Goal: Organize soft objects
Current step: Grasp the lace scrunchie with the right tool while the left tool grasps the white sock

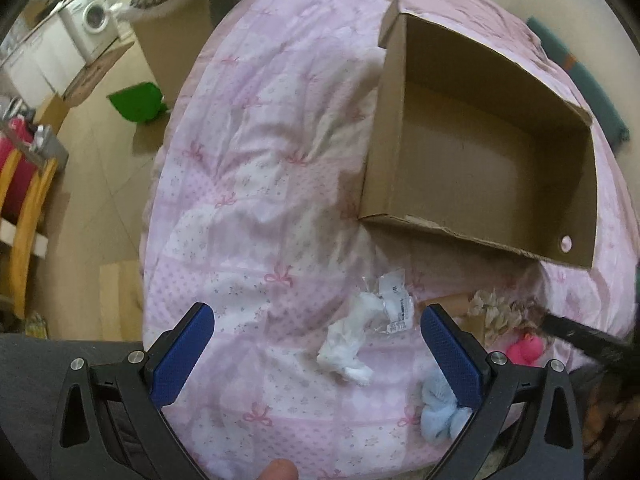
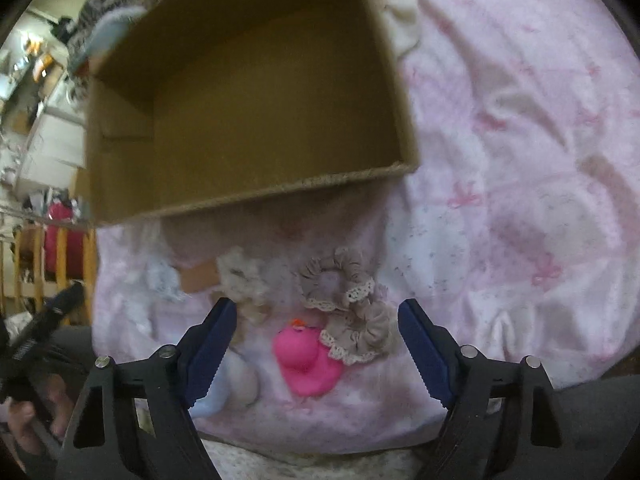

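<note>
Currently we are holding both grippers' fingers open, empty; we are centring the right gripper (image 2: 316,344) over the duck (image 2: 306,364), avoiding the scrunchie (image 2: 360,336) touching it.

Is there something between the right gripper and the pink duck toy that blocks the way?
Nothing visible does. The right gripper is open and the pink duck toy lies between its fingers on the bedspread. A beige scrunchie touches the duck's right side.

small tag (image 1: 398,308) print, seemingly barcode, unreadable
</note>
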Demonstrator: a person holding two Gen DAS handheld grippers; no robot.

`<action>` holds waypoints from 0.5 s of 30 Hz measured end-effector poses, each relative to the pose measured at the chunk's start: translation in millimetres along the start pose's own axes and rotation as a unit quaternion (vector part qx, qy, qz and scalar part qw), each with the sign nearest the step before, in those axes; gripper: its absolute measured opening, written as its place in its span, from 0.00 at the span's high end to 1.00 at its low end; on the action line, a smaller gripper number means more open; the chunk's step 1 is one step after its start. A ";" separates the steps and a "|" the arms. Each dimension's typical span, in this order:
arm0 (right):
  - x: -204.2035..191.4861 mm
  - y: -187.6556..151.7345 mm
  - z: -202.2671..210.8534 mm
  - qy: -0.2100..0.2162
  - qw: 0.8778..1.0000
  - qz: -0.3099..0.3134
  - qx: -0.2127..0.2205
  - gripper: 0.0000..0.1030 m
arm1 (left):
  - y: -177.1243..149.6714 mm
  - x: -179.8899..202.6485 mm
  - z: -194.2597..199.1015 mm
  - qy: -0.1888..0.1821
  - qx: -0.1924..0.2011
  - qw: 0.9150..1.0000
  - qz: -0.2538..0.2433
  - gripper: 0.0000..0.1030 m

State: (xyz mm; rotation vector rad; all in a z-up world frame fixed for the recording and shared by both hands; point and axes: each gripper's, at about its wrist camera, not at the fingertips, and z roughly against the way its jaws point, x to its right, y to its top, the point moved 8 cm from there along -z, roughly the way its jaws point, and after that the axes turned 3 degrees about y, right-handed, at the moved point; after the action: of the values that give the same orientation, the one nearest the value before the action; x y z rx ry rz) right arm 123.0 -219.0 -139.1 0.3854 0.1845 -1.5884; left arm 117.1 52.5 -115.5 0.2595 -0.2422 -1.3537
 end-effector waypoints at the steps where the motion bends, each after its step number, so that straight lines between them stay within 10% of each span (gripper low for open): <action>1: -0.1 1.2 -6.4 -0.015 1.000 0.009 -0.002 0.14 | 0.8 -0.1 -0.6 0.001 -0.002 1.000 0.000 0.00; 15: -10.6 -0.8 -48.7 -0.075 0.995 0.070 -0.014 0.84 | 2.4 -8.0 -12.9 0.005 -0.025 0.999 0.020 0.00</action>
State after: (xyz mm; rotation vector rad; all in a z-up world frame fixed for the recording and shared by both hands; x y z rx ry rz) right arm 128.8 -191.9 -180.6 0.2519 0.0626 -1.4671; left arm 121.9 61.4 -127.1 0.2175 -0.2042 -1.3164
